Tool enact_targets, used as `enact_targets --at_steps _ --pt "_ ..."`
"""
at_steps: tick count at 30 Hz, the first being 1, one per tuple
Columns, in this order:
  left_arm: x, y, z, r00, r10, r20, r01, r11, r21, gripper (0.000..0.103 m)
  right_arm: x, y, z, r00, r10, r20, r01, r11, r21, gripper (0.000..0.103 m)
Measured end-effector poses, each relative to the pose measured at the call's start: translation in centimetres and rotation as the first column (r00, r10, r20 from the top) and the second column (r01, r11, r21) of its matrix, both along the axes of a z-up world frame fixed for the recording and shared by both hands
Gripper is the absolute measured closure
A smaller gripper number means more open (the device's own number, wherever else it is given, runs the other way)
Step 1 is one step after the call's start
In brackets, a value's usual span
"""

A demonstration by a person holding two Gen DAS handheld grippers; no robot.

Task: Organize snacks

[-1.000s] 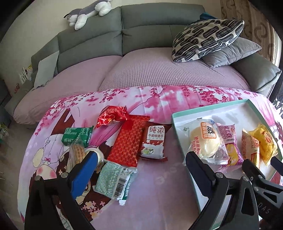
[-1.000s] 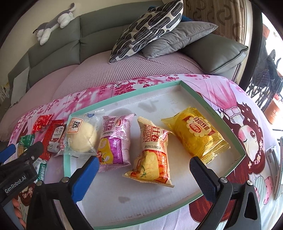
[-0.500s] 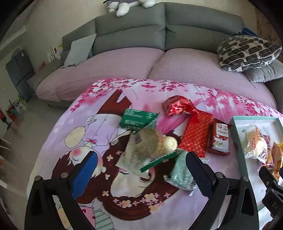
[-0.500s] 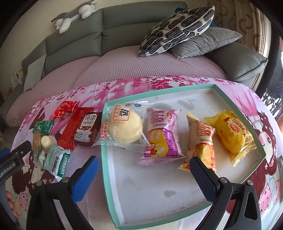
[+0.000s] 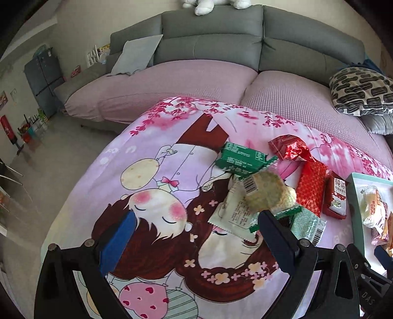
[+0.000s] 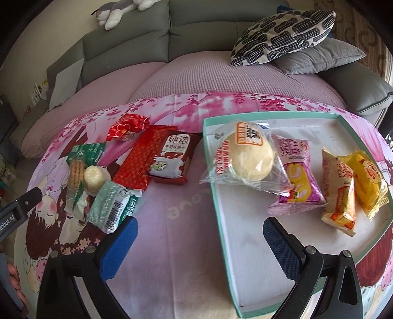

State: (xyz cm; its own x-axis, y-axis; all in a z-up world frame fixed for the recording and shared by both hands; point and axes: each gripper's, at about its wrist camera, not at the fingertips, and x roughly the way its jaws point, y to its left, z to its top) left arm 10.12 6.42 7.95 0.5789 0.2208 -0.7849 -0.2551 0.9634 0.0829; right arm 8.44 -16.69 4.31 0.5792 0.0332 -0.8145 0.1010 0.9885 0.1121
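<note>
A teal-rimmed white tray (image 6: 222, 213) holds a bun packet (image 6: 245, 153), a pink packet (image 6: 296, 175), an orange packet (image 6: 339, 189) and a yellow packet (image 6: 367, 178). Left of the tray lie loose snacks: a dark red biscuit pack (image 6: 172, 157), a red patterned pack (image 6: 137, 163), a shiny red wrapper (image 6: 127, 128), a green pack (image 5: 239, 159), a clear cracker packet (image 5: 260, 196) and a pale green pack (image 6: 111, 207). My right gripper (image 6: 196, 247) is open over the tray's left edge. My left gripper (image 5: 196, 240) hangs open, empty, left of the loose pile.
The snacks lie on a pink cartoon-print cloth (image 5: 152, 196) spread over a low surface. A grey sofa (image 5: 211, 32) with lilac cushions, a patterned pillow (image 6: 282, 36) and a plush toy (image 6: 118, 12) is behind. Bare floor (image 5: 61, 157) lies to the left.
Both grippers have swung to the left. The left view has left the tray and now faces the cloth's left part; the right view now takes in the loose pile. Nothing was picked up.
</note>
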Motion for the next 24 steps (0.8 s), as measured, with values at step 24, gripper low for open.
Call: enact_targets --at_steps 24 --pt "2.2 1.6 -1.6 1.0 -0.02 -0.018 0.018 0.995 -0.093 0.003 2.2 7.5 -0.3 0.993 0.104 0.052 -0.099 0.992 -0.083 0.0"
